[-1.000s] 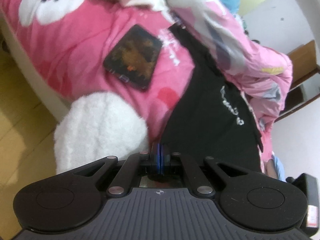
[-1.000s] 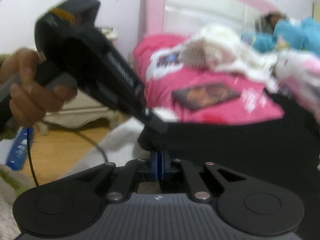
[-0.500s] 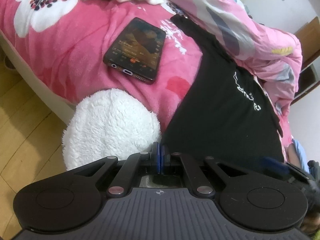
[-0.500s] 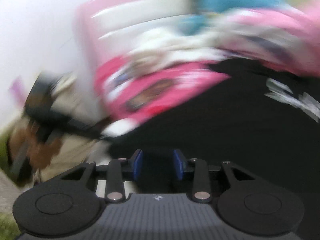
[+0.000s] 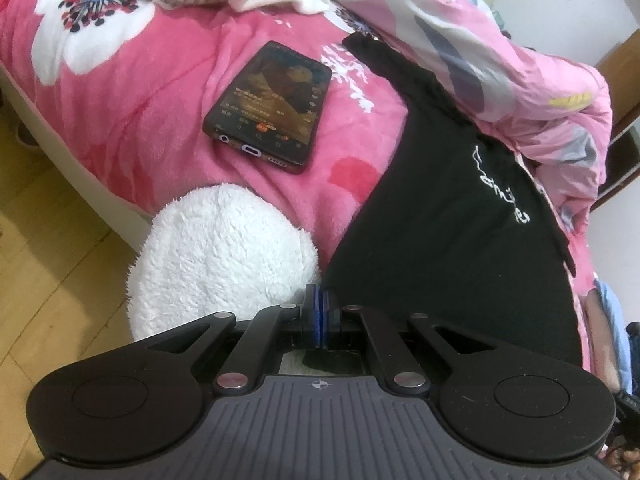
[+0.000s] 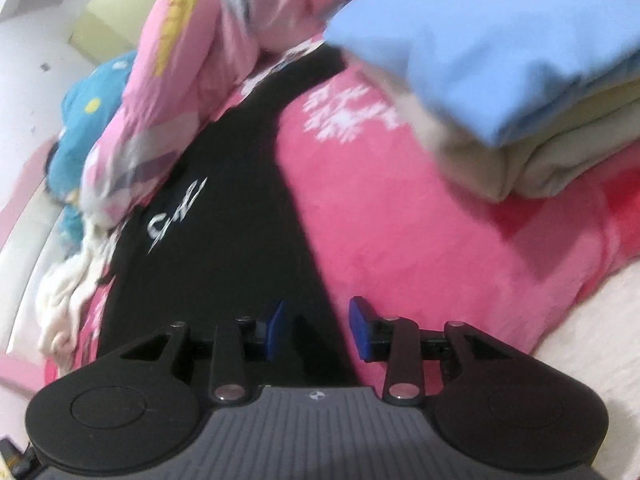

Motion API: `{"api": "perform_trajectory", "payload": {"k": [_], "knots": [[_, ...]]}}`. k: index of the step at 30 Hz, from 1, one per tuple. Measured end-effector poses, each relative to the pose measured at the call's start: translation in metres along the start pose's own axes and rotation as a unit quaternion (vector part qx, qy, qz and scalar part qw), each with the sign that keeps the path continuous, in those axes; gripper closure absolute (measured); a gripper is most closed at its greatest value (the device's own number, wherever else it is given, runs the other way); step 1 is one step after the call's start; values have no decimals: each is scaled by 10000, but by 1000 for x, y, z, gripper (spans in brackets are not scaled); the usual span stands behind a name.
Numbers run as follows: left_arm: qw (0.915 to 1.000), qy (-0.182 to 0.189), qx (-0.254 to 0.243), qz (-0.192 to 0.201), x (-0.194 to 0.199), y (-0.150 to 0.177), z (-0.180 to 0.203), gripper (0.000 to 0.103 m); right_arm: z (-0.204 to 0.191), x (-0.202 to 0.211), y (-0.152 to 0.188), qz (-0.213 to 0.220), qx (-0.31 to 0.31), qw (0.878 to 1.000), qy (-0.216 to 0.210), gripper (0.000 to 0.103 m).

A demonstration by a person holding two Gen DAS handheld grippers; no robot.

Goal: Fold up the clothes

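**Black shirt spread on the pink bed, one gripper pinched at its hem, the other parted above it**

In the left wrist view the left gripper (image 5: 319,312) sits at the lower centre of the frame with its blue pads pressed flat together; the near edge of the black T-shirt (image 5: 452,216) meets them there, though whether cloth is caught between the pads cannot be told; the shirt runs from that point up and to the right across the pink blanket (image 5: 160,92), its white lettering showing at the right of the frame; a phone (image 5: 269,106) lies screen-up on the blanket at upper centre, just left of the shirt and apart from it; a white fluffy cushion (image 5: 220,256) bulges at the bed's near edge, lower left, touching the shirt's corner; a rumpled pink quilt (image 5: 500,56) borders the shirt along the upper right.

In the right wrist view, which is blurred, the right gripper (image 6: 316,330) has just been opening; its jaws stand partly apart with nothing between the pads; the black T-shirt (image 6: 224,216) lies below them, reaching to the upper centre; folded clothes (image 6: 508,80), blue on top of beige, are stacked on the blanket at upper right, well apart from the shirt.
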State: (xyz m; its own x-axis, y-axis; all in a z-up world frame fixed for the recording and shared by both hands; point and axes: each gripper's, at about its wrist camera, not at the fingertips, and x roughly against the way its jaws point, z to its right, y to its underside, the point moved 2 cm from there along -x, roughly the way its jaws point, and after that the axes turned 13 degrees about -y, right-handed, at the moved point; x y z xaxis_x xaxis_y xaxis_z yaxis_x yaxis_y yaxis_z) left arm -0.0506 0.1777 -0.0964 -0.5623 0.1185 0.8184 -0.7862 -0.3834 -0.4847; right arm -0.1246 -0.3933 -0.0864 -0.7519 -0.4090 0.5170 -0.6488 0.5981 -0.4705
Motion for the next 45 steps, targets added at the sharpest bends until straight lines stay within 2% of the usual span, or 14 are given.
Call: {"api": "perform_trajectory", "payload": {"k": [1,3,5,8,10,13,21,22,25,29,33,37,41,45], "knots": [[10000,-11,-6,20,0,0,0,103,-3,0,2,-61,82,9999,-20,72],[10000,-27,-17,45,-1,0,1,103,-9,-1,6,-184,245,9995,-59,100],[10000,-39,-37,44,0,-1,3,103,-16,-2,10,-306,408,9987,-98,100],[9999,69,-99,43,10,-1,6,103,-38,33,0,56,786,9967,-211,100],[9998,59,-190,33,14,1,9,103,-45,42,-6,50,975,9952,-50,100],[9995,5,-308,-77,8,4,14,103,-33,33,-7,-262,805,9961,242,100],[9970,-191,-728,-200,-3,6,22,103,-8,26,3,-511,621,9947,638,99],[9966,-207,-770,-230,-4,6,22,101,-6,26,5,-511,617,9944,686,97],[9956,-181,-879,-266,-2,7,21,99,-7,32,6,-443,698,9931,837,81],[9943,-221,-1040,-46,15,-1,20,84,-19,51,-3,-195,1148,9849,1280,76],[9927,-122,-1127,404,29,-24,35,80,-48,53,-25,244,1664,9804,1026,76],[9892,286,-1295,617,14,-56,79,74,-98,16,-52,445,2581,9642,414,77],[9927,590,-1001,310,-20,-91,120,74,-159,-49,-79,342,3406,9389,-349,77],[9944,466,-897,296,-58,-113,150,74,-209,-134,-102,-154,3843,9193,-836,77]]}}
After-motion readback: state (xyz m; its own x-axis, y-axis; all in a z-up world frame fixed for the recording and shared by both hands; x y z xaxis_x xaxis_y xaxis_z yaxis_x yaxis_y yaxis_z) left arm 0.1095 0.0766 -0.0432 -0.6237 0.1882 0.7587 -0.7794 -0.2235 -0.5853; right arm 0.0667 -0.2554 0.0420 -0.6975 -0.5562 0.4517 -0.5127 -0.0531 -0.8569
